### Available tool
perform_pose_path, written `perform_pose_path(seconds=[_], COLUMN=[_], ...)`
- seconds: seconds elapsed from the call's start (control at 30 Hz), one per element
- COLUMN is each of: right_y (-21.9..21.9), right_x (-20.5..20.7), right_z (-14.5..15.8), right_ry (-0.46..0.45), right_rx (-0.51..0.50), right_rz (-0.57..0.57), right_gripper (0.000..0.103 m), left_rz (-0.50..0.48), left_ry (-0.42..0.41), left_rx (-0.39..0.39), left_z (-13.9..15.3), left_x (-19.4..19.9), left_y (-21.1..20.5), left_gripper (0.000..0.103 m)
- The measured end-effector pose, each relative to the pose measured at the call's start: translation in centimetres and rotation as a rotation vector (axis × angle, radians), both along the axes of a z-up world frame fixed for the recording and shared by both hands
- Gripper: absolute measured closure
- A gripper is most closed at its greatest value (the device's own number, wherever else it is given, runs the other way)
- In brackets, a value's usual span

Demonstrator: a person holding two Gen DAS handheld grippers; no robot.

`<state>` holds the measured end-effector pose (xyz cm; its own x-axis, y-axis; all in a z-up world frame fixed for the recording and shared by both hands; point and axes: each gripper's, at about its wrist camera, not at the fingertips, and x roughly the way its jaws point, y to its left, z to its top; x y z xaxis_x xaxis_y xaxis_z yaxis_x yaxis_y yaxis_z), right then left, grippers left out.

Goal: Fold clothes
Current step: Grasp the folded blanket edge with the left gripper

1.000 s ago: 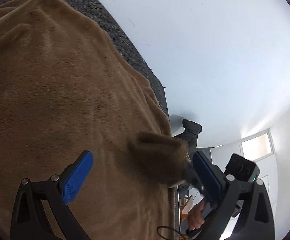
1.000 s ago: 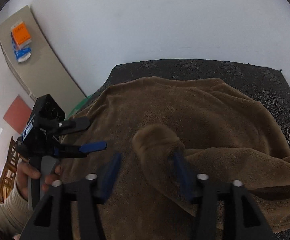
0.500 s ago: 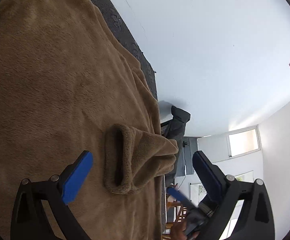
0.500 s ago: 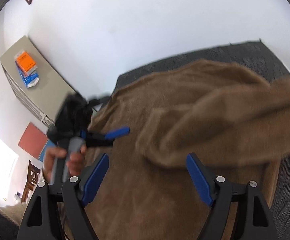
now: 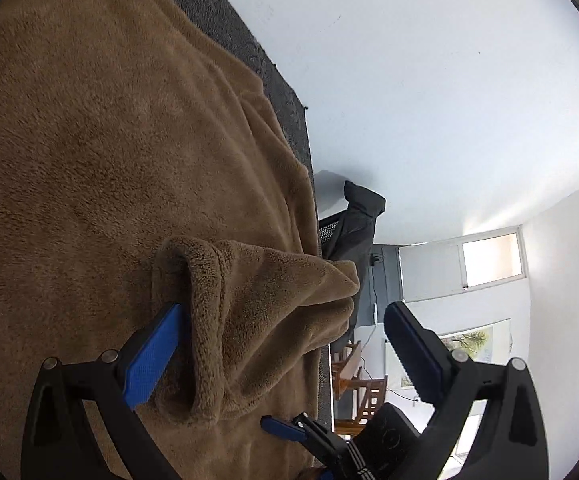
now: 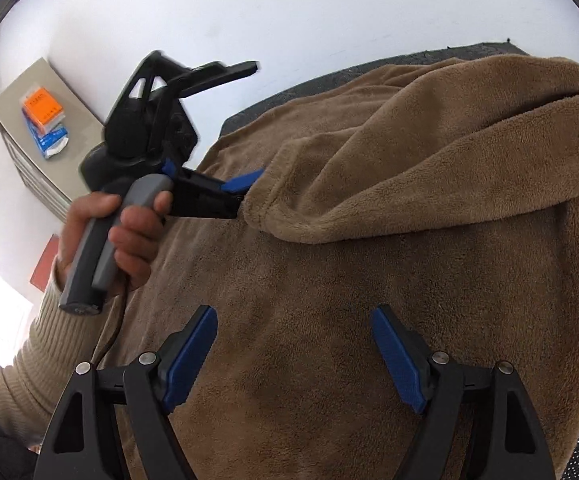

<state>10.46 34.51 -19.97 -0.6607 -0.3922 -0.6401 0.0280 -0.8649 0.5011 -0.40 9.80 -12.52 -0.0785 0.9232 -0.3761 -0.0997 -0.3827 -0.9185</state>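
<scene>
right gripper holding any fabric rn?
No. In the right wrist view the right gripper stands wide open above the brown fleece garment, with nothing pinched between its blue pads.

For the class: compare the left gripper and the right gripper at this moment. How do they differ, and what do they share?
The left gripper has the brown fleece sleeve cuff lying between its jaws; the right gripper has nothing between its own, only flat fleece beneath. The left reaches the cuff; the right stands back from it. Both stand open, with blue pads.
</scene>
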Motion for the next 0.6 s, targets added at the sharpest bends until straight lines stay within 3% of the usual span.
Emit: perform_pose_path(seconds=[0.07, 0.13, 0.2, 0.27, 0.4, 0.47, 0.6], right_y=[-0.1, -0.2, -0.2, 0.0, 0.1, 0.1, -0.1], right_x=[0.1, 0.1, 0.1, 0.3, 0.4, 0.5, 0.5], right_z=[0.0, -0.1, -0.1, -0.1, -0.1, -0.1, -0.2], right_ry=[0.004, 0.004, 0.007, 0.009, 0.011, 0.010, 0.009], right_rx=[0.007, 0.007, 0.003, -0.012, -0.017, -0.015, -0.016], right_rz=[0.003, 0.005, 0.006, 0.006, 0.006, 0.006, 0.006], right_gripper=[0.020, 0.019, 0.019, 0.019, 0.019, 0.019, 0.019], left_rz=[-0.005, -0.018, -0.035, -0.047, -0.036, -0.014, 0.070], left_ry=[-0.013, -0.002, 0.015, 0.029, 0.056, 0.070, 0.150], left_rx=[-0.001, -0.020, -0.056, -0.099, -0.145, -0.143, -0.087], left_z=[-0.5, -0.6, -0.7, -0.8, -0.5, 0.1, 4.3], left_x=[-0.1, -0.1, 0.1, 0.1, -0.1, -0.2, -1.0], left_y=[0.4, 1.1, 1.4, 2.2, 2.4, 1.9, -0.5], left_gripper=[0.003, 0.010, 0.046, 0.065, 0.086, 0.089, 0.091])
